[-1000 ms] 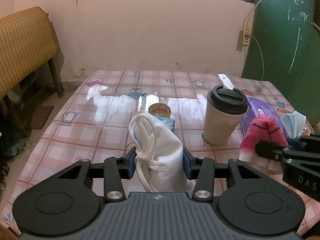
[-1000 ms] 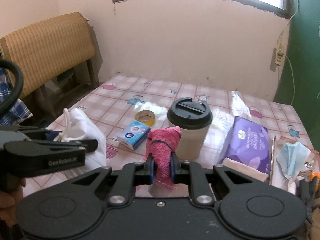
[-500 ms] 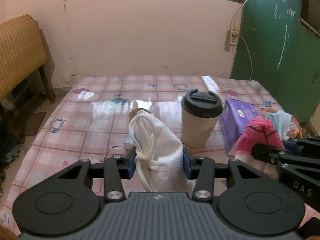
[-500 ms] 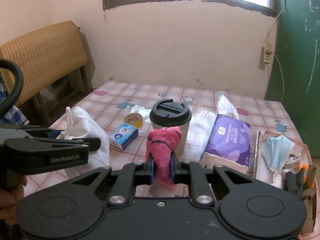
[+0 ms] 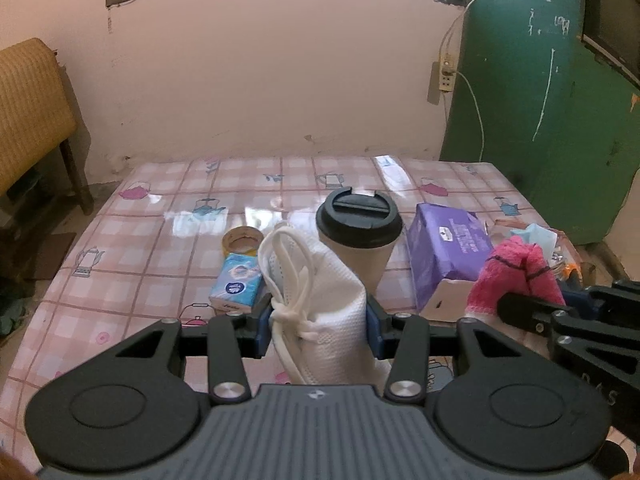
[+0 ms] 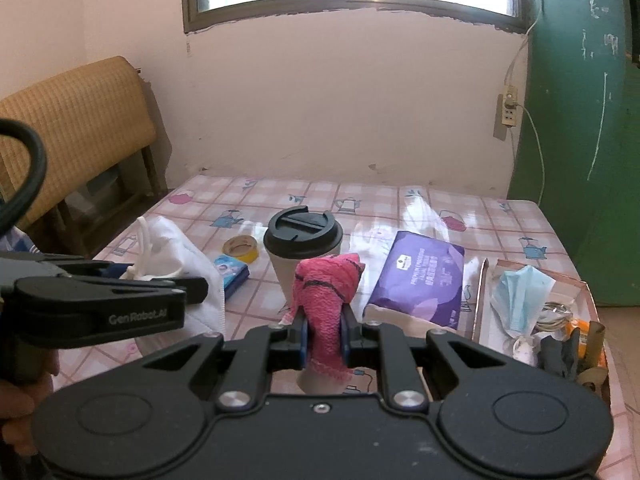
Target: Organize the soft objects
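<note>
The left gripper (image 5: 318, 322) is clamped on one white mask (image 5: 320, 304), held above the near part of the table (image 5: 160, 208). The mask's long axis runs upward and tilts away-left, with its knotted ear loops on the left side. The right gripper (image 6: 324, 330) is clamped on one pink sock (image 6: 326, 300), also held above the table; its long axis is near vertical, and the upper end folds toward the right.

Just beyond the two held items stands one lidded paper cup (image 5: 358, 240), upright, directly behind the mask and the sock. Left of the cup lie one blue tissue packet (image 5: 237, 284) and, beyond it, one tape roll (image 5: 242, 240). Right of the cup lies one purple wipes pack (image 6: 418, 280). At the right edge, a box (image 6: 590, 300) holds one blue surgical mask (image 6: 520, 296) and small items that cannot be identified.
</note>
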Demonstrator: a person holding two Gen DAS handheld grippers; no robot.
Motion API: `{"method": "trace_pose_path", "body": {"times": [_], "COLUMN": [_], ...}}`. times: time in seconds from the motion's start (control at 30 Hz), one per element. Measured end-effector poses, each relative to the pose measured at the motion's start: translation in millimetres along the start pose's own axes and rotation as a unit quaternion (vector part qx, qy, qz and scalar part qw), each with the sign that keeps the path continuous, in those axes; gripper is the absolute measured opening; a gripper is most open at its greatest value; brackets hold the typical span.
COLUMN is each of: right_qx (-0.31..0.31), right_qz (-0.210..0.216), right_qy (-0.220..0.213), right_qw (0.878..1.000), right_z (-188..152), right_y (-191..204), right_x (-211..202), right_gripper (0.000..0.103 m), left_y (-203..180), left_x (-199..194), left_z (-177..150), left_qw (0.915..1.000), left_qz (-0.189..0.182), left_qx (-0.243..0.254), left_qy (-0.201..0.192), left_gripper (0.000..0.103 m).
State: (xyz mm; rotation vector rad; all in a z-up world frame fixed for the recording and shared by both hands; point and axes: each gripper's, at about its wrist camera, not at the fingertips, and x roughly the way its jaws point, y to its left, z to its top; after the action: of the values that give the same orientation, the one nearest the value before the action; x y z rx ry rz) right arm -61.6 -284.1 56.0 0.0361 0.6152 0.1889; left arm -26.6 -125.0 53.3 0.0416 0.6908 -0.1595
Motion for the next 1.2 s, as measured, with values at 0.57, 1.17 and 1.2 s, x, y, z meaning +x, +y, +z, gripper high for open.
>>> {"method": "trace_pose_path", "body": {"times": [0.57,1.17,1.2], "right_qx": [0.009,0.020,0.021], "right_qz": [-0.028,-0.053,-0.055], "right_qy": [-0.010,-0.005,-0.005], "right_qw": [1.000,0.998,0.998], "right_z": [1.7,-2.7,-3.2], "right_y": [-31.3,-62.0,-64.3], "right_x": [-14.9,-14.4,-15.2], "right_gripper": [0.019,0.019,0.019], "left_y": [-26.7,-57.9,-60.7], "left_x": [4.4,15.8,16.4], "left_z": [5.5,8.9,9.1], "left_qw": [0.9995,0.9980,0.9979], "left_qz": [-0.028,-0.054,-0.055], "left_qx": [0.013,0.033,0.035], "left_qy": [0.001,0.007,0.007], "left_gripper": [0.046,0.046,0.046]}}
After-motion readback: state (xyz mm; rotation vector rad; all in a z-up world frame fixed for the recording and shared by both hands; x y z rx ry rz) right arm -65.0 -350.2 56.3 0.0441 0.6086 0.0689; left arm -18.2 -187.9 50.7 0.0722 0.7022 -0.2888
